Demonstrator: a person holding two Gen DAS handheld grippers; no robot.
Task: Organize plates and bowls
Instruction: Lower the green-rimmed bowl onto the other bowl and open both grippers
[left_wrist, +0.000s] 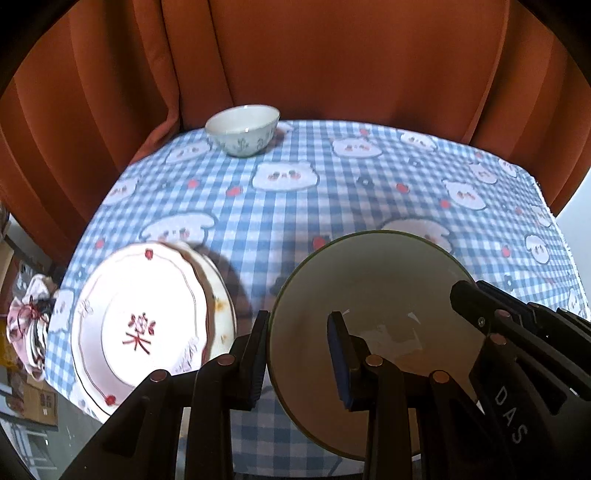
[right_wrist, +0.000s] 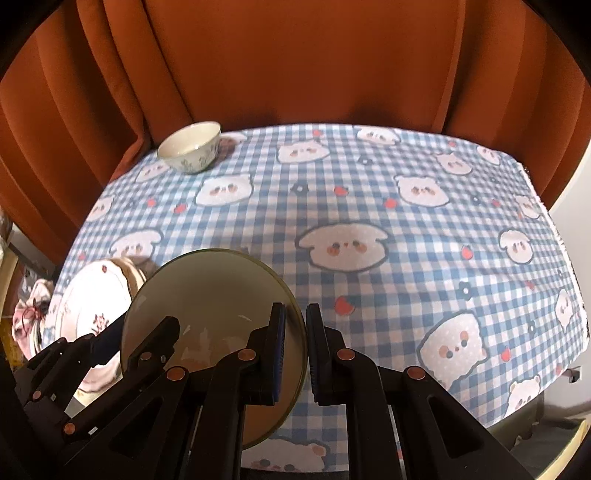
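A: What have my fingers got right now?

B: From my seat, both are on the same big cream bowl (left_wrist: 373, 314). My left gripper (left_wrist: 300, 360) has its jaws narrowly parted with the bowl's left rim wall between the blue pads, one pad outside, one inside. My right gripper (right_wrist: 295, 354) is clamped down tight on the opposite rim, again one pad (right_wrist: 277, 354) inside the bowl and one outside.

A: So the bowl is carried by both?

B: Yes, pinched on two sides. It is tipped, its mouth facing away from me. Whether its base touches the cloth I cannot tell, since the grippers hide the underside.

A: Where over the table is it?

B: Near the front edge, a little left of the middle, above the blue checked tablecloth (right_wrist: 369, 192) with bear faces.

A: And what sits around it?

B: Just beside it, toward the front left corner, a pink patterned plate (left_wrist: 140, 328) lies on top of another plate (left_wrist: 221, 295) whose rim peeks out behind it. They are close to the bowl but apart from it. A small bowl with green sprigs (left_wrist: 242, 129) stands upright at the back edge near the left corner, well apart. An orange curtain (left_wrist: 314, 55) hangs behind the table
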